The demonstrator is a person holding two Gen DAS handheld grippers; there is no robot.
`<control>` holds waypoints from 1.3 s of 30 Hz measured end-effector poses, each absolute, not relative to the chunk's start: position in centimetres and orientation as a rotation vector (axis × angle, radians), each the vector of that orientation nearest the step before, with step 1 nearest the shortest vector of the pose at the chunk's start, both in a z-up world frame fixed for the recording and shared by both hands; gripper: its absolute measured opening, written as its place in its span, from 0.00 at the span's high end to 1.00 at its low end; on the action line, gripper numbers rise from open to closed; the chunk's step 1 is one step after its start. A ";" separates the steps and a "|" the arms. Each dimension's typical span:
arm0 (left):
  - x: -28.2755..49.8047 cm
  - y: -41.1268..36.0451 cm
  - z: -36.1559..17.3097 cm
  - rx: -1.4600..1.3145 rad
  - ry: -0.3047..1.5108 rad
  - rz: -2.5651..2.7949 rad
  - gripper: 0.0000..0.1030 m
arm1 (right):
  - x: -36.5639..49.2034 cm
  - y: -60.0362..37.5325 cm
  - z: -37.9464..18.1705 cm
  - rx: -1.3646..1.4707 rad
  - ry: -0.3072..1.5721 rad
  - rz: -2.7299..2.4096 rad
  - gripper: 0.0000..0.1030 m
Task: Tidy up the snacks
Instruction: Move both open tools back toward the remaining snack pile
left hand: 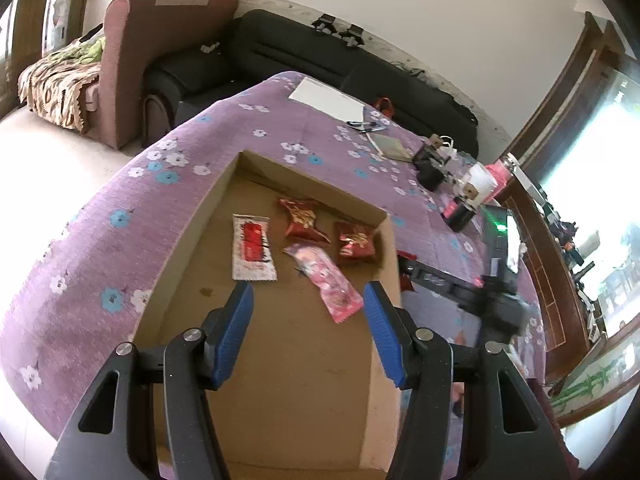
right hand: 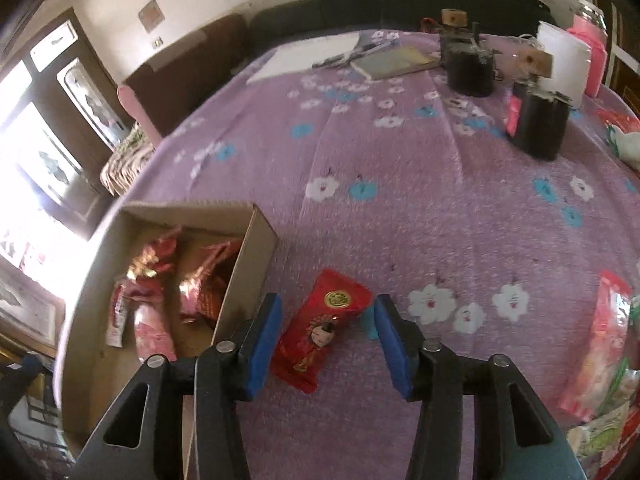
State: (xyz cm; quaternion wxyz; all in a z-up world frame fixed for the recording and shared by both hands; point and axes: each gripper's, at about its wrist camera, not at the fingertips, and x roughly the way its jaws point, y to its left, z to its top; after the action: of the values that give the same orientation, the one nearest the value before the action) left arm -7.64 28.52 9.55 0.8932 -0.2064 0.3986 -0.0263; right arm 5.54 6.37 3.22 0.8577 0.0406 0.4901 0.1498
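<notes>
An open cardboard box (left hand: 312,178) stands on the purple flowered cloth (left hand: 100,240). On its floor lie a white-and-red packet (left hand: 253,254), two red packets (left hand: 303,220) (left hand: 356,242) and a pink packet (left hand: 328,280). My left gripper (left hand: 307,300) hovers over the box, open, holding nothing; the pink packet lies just ahead of its right finger. To the right of the box (right hand: 248,264), a red packet with a doll picture (right hand: 320,332) lies on the cloth between the blue pads of my right gripper (right hand: 326,316). The pads stand apart from it, open.
More snack packets (right hand: 608,340) are heaped at the right edge. Farther back stand two black devices (right hand: 468,68) (right hand: 540,128), a white container (right hand: 564,56), a pink bottle (right hand: 592,40), a notebook (right hand: 394,62) and a white sheet (right hand: 308,56). Sofas (left hand: 280,48) line the wall.
</notes>
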 end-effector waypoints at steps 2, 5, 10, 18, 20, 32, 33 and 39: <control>-7.9 28.2 9.7 -0.427 0.824 -0.059 0.45 | 5.2 6.7 3.1 0.052 1.019 0.284 0.82; -8.4 27.5 9.9 -0.421 0.820 -0.077 0.45 | 4.3 6.2 3.2 0.060 1.029 0.287 0.82; -8.7 25.5 9.8 -0.402 0.827 -0.123 0.45 | 0.6 3.9 3.3 0.093 1.071 0.318 0.82; -9.1 20.1 9.7 -0.334 0.855 -0.225 0.45 | -6.5 -0.7 4.9 0.181 1.061 0.484 0.70; -9.3 18.7 9.7 -0.305 0.861 -0.247 0.45 | -7.7 -3.7 6.9 0.187 0.963 0.433 0.55; -9.2 10.7 7.2 -0.205 0.979 -0.354 0.46 | -9.4 -17.1 8.7 0.281 0.814 0.075 0.54; -9.3 10.3 7.1 -0.195 0.984 -0.355 0.46 | -9.4 -17.6 8.3 0.282 0.816 0.054 0.54; -9.0 9.7 6.3 -0.181 1.016 -0.330 0.46 | -9.1 -19.1 6.3 0.313 0.845 0.066 0.54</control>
State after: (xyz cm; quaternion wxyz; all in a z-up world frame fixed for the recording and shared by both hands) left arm -9.04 9.67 6.30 0.8569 -0.0863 0.4834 -0.1571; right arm -9.08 -19.10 6.31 0.8996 0.1512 0.4083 0.0319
